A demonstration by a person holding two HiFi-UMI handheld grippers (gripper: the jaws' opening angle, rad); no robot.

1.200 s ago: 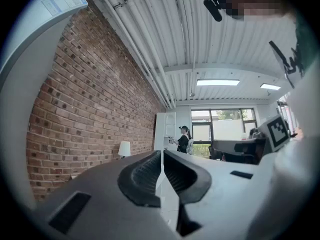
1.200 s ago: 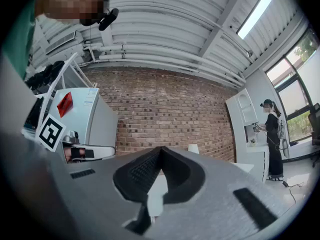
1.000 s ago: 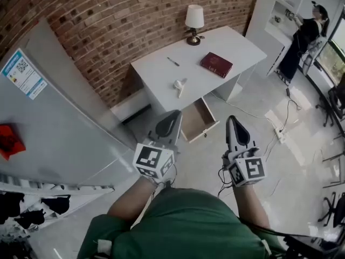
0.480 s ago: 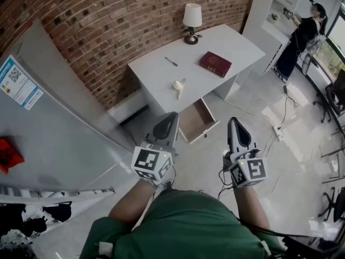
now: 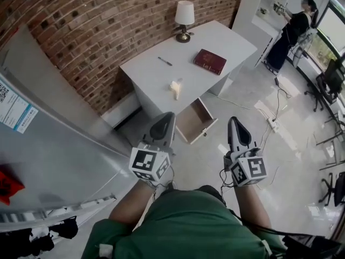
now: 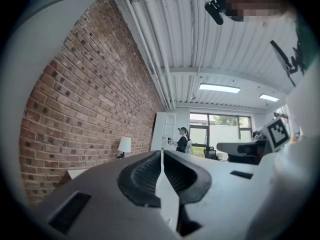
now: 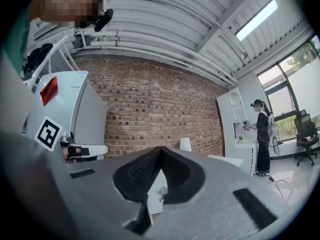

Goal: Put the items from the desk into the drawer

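pale item [image 5: 176,87] indistinct, pen [image 5: 165,61] barely visible

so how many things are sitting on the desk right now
4: a lamp at the back, a pen mid-left, a red book to the right, a small cream object near the front edge.

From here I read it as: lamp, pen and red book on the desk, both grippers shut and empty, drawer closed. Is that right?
Not quite. The head view shows the drawer pulled open, not closed. The rest holds: the lamp, pen and red book are on the desk, and the left gripper and right gripper are shut and empty.
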